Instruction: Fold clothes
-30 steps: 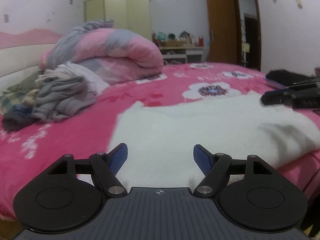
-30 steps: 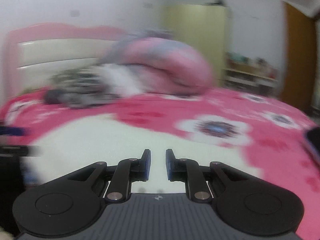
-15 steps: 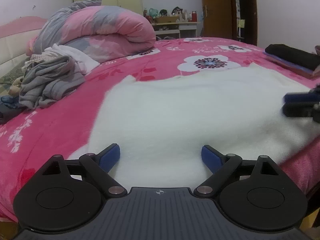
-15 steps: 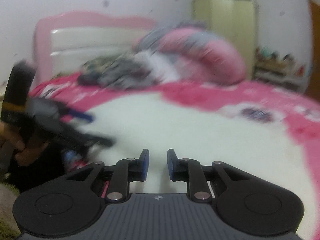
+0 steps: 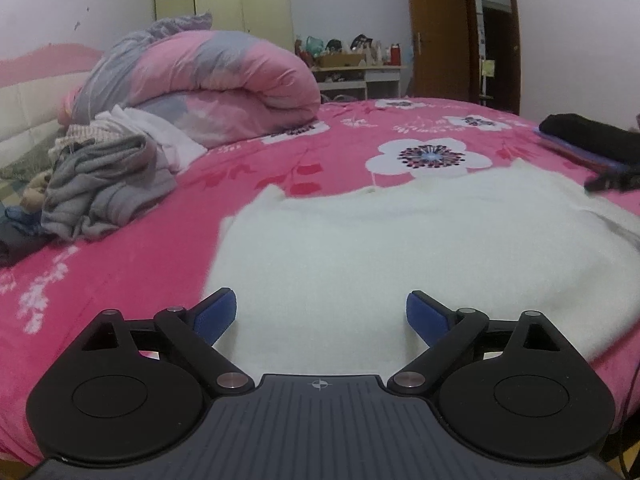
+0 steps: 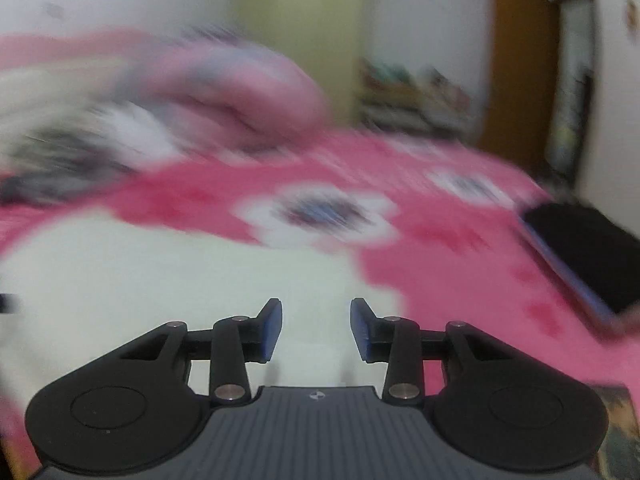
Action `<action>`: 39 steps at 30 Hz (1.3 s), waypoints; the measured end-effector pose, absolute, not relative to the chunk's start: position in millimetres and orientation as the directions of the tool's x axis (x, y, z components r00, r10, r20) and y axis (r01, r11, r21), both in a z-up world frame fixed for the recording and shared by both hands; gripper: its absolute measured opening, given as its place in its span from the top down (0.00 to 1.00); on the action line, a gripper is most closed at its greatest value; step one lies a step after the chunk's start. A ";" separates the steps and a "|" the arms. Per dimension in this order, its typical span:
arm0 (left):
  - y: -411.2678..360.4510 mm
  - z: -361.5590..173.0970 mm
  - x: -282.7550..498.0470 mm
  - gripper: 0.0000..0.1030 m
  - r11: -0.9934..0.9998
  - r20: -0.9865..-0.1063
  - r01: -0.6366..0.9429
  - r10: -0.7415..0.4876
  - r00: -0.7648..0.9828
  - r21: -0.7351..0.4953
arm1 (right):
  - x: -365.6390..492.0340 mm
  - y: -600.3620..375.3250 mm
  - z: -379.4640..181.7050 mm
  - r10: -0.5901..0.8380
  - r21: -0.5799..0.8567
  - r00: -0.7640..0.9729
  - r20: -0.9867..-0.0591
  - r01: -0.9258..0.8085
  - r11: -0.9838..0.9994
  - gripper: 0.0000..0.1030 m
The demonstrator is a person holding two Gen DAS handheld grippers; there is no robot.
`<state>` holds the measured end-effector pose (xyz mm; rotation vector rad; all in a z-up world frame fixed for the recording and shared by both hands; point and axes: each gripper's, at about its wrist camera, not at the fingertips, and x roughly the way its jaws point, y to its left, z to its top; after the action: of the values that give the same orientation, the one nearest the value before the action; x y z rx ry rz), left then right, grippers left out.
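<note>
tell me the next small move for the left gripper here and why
Probably ease the left gripper down and forward onto the near edge of the white garment, then close. Its jaws stand wide open with nothing between them, and the garment lies spread flat on the pink bedspread right ahead. The right gripper is open too, its view blurred.

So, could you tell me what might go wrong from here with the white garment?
1. Both grippers, left and right, are open over the white garment; a pinch may bunch it or catch the bedspread too.
2. The right view is motion-blurred, so aim may be off.
</note>
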<state>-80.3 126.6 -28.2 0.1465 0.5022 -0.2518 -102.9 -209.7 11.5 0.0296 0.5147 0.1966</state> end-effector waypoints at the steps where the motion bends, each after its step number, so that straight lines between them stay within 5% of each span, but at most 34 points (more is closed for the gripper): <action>1: 127.4 -28.3 -79.8 0.10 0.960 -0.495 0.272 -0.204 0.845 0.069 | -95.9 -217.4 8.9 0.179 0.091 0.847 -0.501 -0.154 0.984 0.61; 7: 130.9 -29.6 -80.8 0.10 0.963 -0.497 0.262 -0.198 0.845 0.062 | -54.8 -262.3 -6.5 0.093 0.160 0.803 -0.588 0.002 0.987 0.63; 9: 131.4 -29.9 -80.0 0.10 0.963 -0.498 0.263 -0.198 0.844 0.062 | -55.4 -258.7 -6.5 0.091 0.144 0.810 -0.579 -0.009 0.990 0.79; 21: 129.7 -31.6 -77.6 0.08 0.960 -0.468 0.245 -0.157 0.870 0.132 | -56.8 -258.9 -5.1 0.097 0.153 0.790 -0.606 -0.004 0.988 0.71; 22: 130.3 -31.4 -76.2 0.08 0.962 -0.470 0.242 -0.156 0.869 0.126 | -57.7 -257.6 -5.1 0.098 0.147 0.792 -0.602 -0.010 0.989 0.74; 23: 131.0 -31.1 -74.9 0.08 0.964 -0.472 0.238 -0.156 0.868 0.120 | -58.6 -256.4 -5.1 0.098 0.140 0.795 -0.599 -0.016 0.990 0.88; 30: 132.7 -29.9 -71.4 0.08 0.966 -0.477 0.235 -0.154 0.865 0.113 | -80.8 -248.6 5.4 0.013 0.062 0.846 -0.533 0.024 0.998 0.90; 39: 130.5 -34.4 -66.5 0.07 0.964 -0.476 0.240 -0.158 0.865 0.116 | -78.9 -251.1 -14.9 -0.035 0.043 0.827 -0.561 0.072 0.996 0.91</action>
<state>-66.5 130.5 -34.4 0.1745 0.4822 -0.2094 -78.9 -251.1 -14.9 0.0635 0.5939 -0.0565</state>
